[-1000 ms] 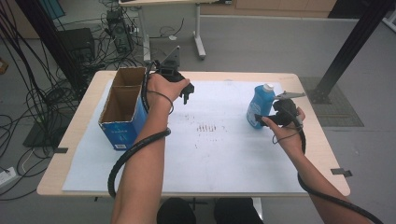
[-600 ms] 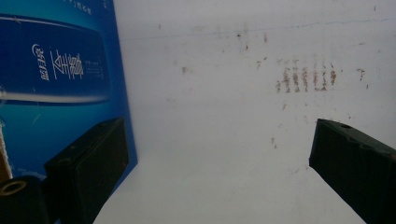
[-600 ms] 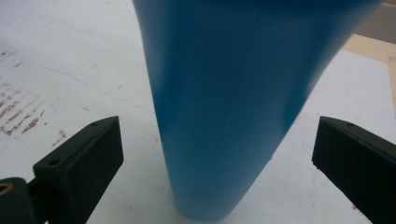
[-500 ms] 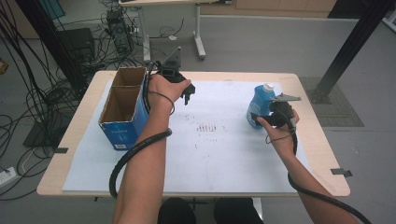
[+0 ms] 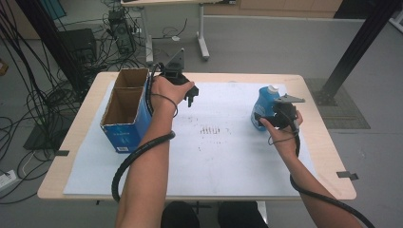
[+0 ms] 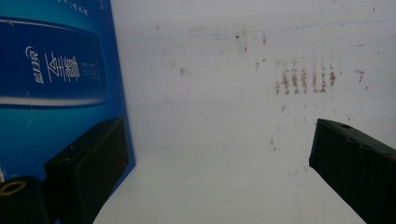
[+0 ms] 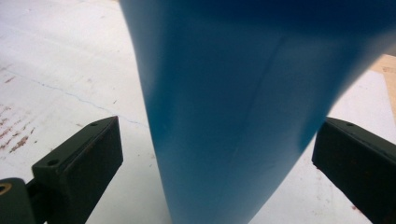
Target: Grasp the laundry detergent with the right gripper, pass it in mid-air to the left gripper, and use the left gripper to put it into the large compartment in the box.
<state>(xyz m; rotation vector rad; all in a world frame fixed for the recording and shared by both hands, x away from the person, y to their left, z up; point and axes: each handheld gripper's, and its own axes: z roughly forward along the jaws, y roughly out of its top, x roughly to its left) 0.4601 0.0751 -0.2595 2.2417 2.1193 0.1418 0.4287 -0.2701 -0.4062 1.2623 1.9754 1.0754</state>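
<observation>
**Two hand-held grippers, one box, one bottle on the papered table**

One open cardboard box (image 5: pixel 124 110) with blue sides stands at the left edge of the white sheet (image 5: pixel 214 156) that covers most of the table (image 5: pixel 328 142); it has two compartments, and what is inside them cannot be told. One blue bottle (image 5: pixel 265 105) with a white cap stands upright near the sheet's right edge, well apart from the box.

The left hand-held gripper (image 5: pixel 190 97) hangs just beside the box's right wall, toward the far side of the table. In the left gripper view its jaws are spread wide with nothing between them, one jaw close against the blue printed wall of the box (image 6: pixel 51 79), the other over bare sheet (image 6: pixel 224 140).

The right hand-held gripper (image 5: pixel 266 118) is at the bottle's near side. In the right gripper view the bottle (image 7: pixel 243 116) stands between the spread jaws, with a gap showing on each side, so it is not pinched.

Between box and bottle the middle of the sheet lies open, marked by one cluster of small brown stains (image 5: pixel 211 130). The near half of the sheet is open too, crossed by two forearms and two trailing cables
</observation>
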